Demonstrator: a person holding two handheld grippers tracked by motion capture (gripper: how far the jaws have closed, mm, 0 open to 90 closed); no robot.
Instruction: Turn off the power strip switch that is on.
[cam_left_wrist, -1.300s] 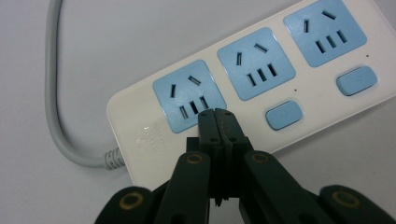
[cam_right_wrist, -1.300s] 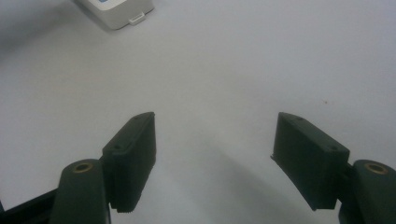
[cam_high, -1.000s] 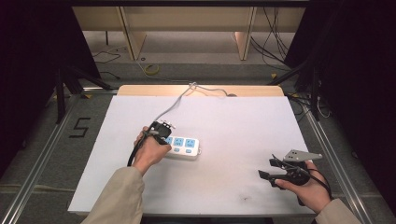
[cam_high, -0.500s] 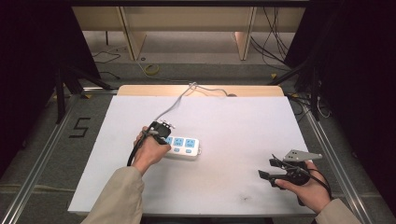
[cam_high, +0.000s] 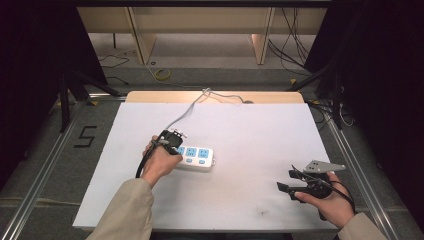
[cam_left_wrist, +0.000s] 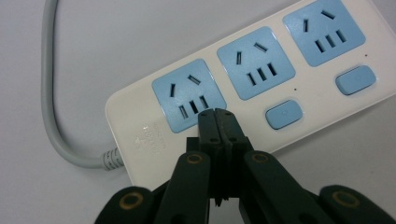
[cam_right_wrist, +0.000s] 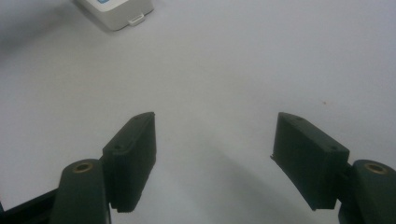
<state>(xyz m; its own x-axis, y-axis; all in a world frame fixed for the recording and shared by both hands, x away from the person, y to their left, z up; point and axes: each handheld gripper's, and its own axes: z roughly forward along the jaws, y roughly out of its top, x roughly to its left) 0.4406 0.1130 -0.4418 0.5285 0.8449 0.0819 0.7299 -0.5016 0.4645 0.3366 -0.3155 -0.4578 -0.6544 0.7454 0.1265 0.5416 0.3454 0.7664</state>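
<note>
Nearest the person, at the desk's (cam_high: 240, 200) front right, the right gripper (cam_high: 286, 186) is held idle with its jaws wide apart and empty, presumably kept clear of the work. Farther in, left of centre, the left gripper (cam_left_wrist: 217, 116) is pressed with jaws closed together, nothing between them, at the cable-end blue socket of the white power strip (cam_high: 197, 157), seemingly to prod it. That contact is made plain in the left gripper view, whereas the hand hides it in the high view; the strip's grey cable (cam_high: 187, 112) is led off the far edge.
</note>
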